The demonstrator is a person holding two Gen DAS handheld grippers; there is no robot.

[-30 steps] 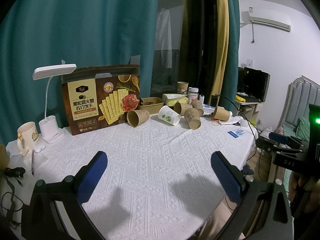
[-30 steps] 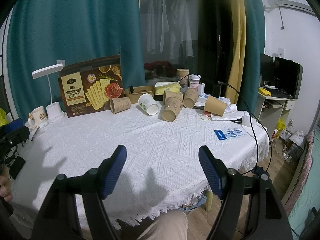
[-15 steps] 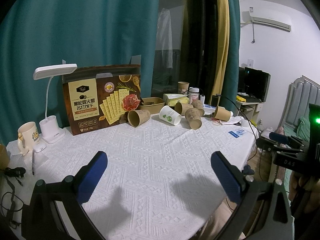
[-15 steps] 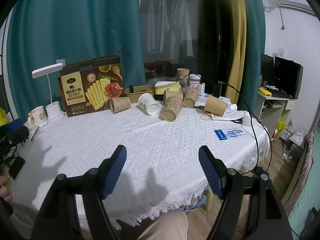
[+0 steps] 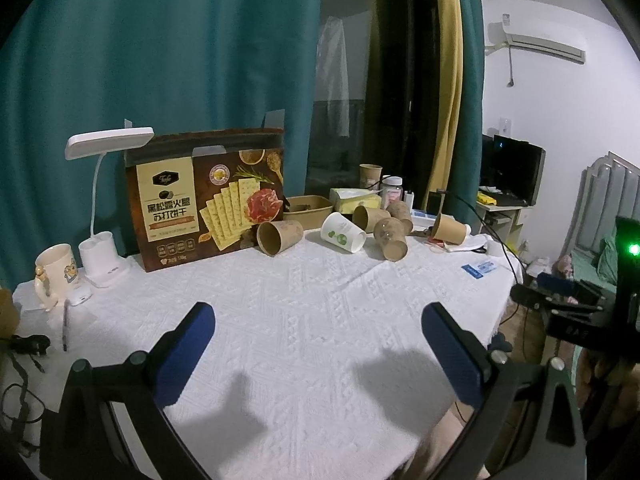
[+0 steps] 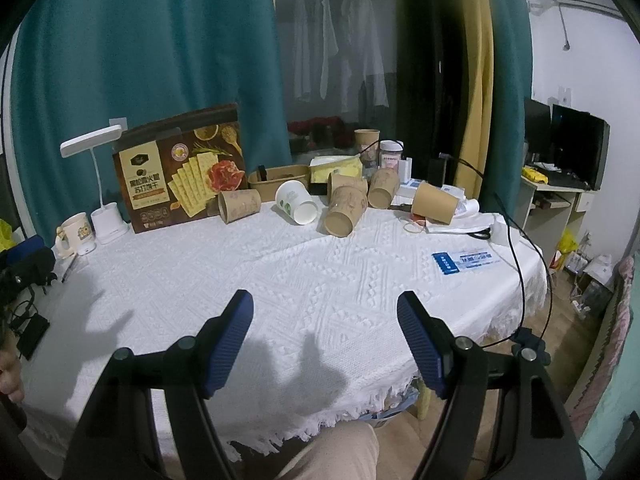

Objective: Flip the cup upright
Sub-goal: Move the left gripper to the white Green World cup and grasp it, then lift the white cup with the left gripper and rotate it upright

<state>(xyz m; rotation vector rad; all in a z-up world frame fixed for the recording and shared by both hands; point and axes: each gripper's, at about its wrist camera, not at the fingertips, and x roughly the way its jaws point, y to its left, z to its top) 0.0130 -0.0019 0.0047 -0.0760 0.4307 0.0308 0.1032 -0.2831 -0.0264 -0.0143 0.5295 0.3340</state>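
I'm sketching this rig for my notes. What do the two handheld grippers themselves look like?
The left gripper and the right gripper look alike: each has two black fingers with round silver bolts at the joints and flat blue pads at the tips. The right gripper's pads show fine ribbing. From the left view, the right unit's black body carries a glowing green light.

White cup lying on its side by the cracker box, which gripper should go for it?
Probably the right gripper: the white cup sits almost straight ahead of its open jaws, mouth facing it.

dim indoor light, fisheye-bent edges, soft shadows on tablecloth (image 5: 320,320)
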